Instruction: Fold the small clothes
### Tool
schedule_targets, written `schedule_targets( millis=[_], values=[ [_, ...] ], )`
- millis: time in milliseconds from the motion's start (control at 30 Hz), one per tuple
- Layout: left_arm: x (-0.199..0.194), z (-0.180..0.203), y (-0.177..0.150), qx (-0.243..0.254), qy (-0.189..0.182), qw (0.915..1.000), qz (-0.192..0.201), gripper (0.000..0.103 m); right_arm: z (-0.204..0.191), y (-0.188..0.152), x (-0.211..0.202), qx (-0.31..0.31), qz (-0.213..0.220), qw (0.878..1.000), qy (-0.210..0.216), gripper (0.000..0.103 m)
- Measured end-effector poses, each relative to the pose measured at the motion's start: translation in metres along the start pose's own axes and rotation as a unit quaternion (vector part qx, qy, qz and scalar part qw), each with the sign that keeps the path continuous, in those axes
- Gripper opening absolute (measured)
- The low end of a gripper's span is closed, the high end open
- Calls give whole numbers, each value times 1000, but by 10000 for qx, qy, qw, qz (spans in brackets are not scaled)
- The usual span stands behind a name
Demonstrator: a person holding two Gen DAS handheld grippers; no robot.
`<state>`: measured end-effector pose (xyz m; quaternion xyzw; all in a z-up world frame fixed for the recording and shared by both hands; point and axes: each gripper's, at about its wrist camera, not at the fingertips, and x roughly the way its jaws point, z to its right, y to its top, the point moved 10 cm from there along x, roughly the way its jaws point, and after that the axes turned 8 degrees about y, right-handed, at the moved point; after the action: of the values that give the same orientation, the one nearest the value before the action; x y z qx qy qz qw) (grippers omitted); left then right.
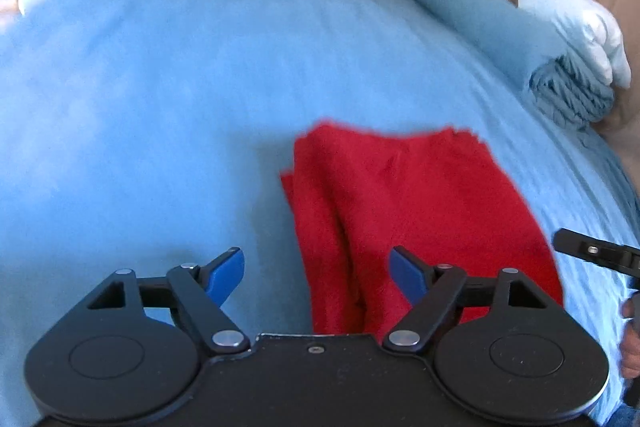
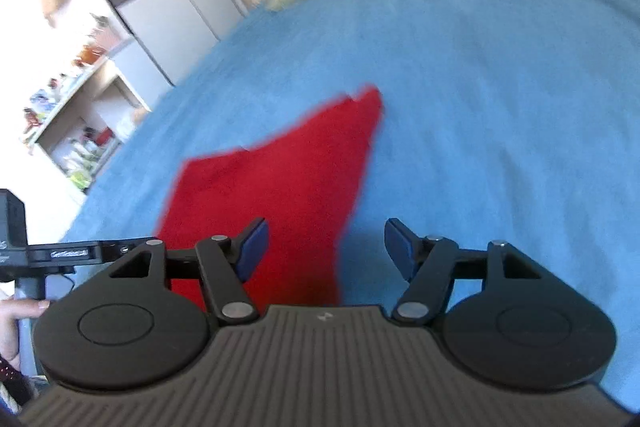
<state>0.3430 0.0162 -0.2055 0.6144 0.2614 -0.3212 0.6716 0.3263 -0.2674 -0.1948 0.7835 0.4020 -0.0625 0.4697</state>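
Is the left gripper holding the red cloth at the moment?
No, the left gripper stands open above the red cloth, pinching nothing.

One red garment (image 1: 400, 203), one blue bedsheet (image 1: 160, 87), one folded teal blanket (image 1: 480, 11), one white pillow (image 1: 576, 23), two grippers

The black left gripper (image 1: 316, 277) has blue fingertips (image 1: 226, 273) and shiny round screws. The black right gripper (image 2: 326, 247) has a grey ridged top.

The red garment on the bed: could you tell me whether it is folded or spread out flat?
Folded. The red garment lies on the blue bedsheet with doubled layers showing along its left edge; neither gripper holds it.
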Motion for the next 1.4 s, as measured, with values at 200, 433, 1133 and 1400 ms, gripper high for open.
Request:
schedule_targets(
  millis=[200,433,1133,1400],
  values=[
    [-114,10,39,134,343,9951,915,103,-80,40,-83,-734,345,9957,-441,103],
    [-220,20,24,165,917,9905,1016,103,-146,41,-161,-1257,274,9783,-1622,103],
    [-269,52,-95,399,1080,9924,422,103,-179,-83,-227,-855,-568,9675,-2309,103],
    [-271,58,-100,530,1118,9914,424,103,-180,-85,-232,-912,-512,9645,-2424,103]
  ],
)
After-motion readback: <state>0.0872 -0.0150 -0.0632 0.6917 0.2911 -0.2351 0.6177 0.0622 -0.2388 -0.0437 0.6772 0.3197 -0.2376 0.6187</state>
